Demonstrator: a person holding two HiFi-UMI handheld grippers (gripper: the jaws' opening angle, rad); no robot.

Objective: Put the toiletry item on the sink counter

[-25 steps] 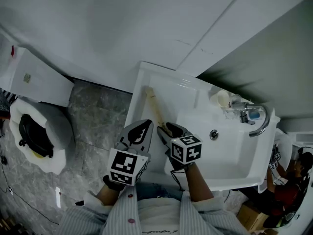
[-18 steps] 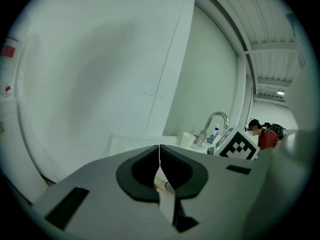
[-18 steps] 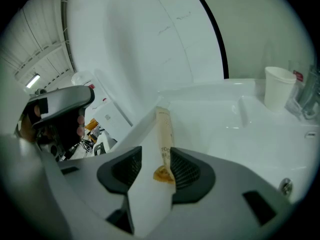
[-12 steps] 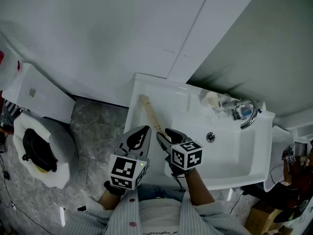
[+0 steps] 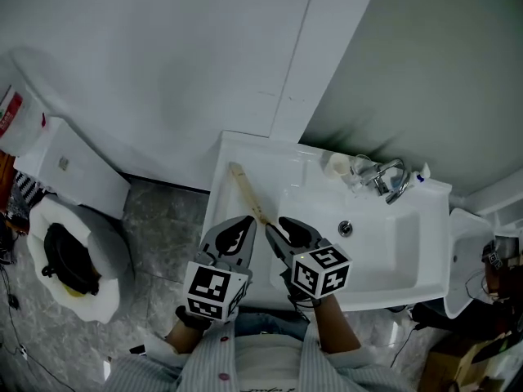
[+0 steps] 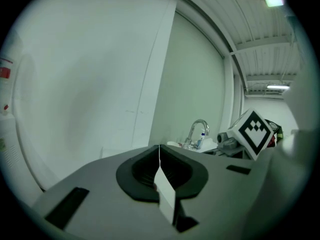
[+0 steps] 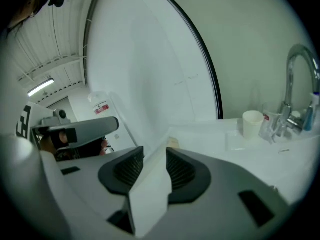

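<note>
Plainly, the long tan toiletry tube (image 5: 248,193) lies flat on the white sink desk (image 5: 274,166), just beyond the right gripper (image 5: 276,225), whose jaws stand apart and empty. The left gripper (image 5: 246,224) has its jaws together. Best to avoid nudging the tube.

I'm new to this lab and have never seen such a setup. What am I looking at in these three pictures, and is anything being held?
There is no robot here. A person holds a two-jaw gripper in each hand, and the patterned cubes are parts of those grippers. The head view comes from a camera on the person's head, looking down at the left gripper and right gripper above the front of a white sink. The other two pictures come from cameras riding on each gripper, looking along its jaws. On the counter left of the basin lies a long, thin toiletry item. A cup stands by the faucet. Nothing is held: the left jaws are together, and the right jaws are apart and empty.
</note>
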